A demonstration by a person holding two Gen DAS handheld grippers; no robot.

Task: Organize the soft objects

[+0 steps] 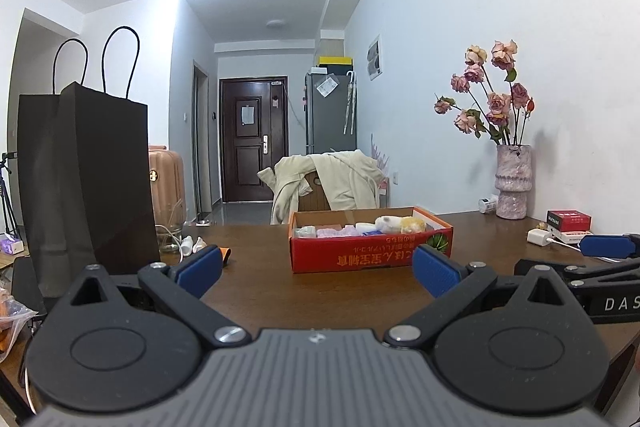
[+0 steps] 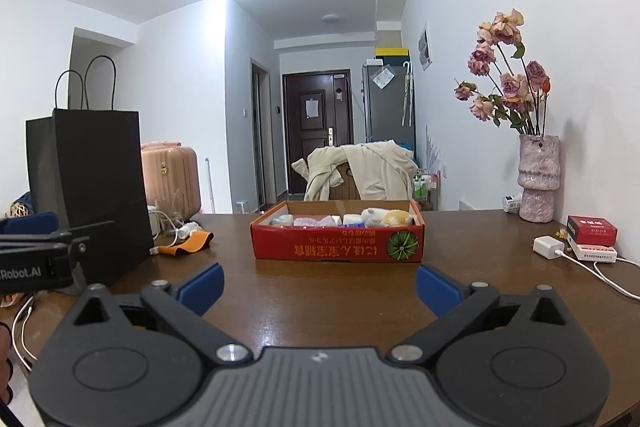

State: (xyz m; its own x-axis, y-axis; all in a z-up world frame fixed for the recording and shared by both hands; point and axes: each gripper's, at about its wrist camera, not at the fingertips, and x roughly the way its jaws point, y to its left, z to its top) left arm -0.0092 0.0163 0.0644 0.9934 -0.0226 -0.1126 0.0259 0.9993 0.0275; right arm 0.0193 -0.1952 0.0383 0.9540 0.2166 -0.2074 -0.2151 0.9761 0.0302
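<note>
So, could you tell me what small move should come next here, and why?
Probably ease the right gripper forward toward the red box. Both it and the left gripper are open and empty, short of the box, where the soft items sit.

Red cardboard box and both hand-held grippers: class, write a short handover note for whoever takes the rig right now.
Left hand-held gripper: open, empty, above the table, short of the box.
Right hand-held gripper: open, empty, likewise short of the box.
Red cardboard box: mid-table, open-topped, holding soft items, white, pink and yellow, in a row.
Black paper bag: upright at the table's left.
Done: cannot tell; nothing gripped.
Left: probably reach into the box and sort the soft items.
</note>
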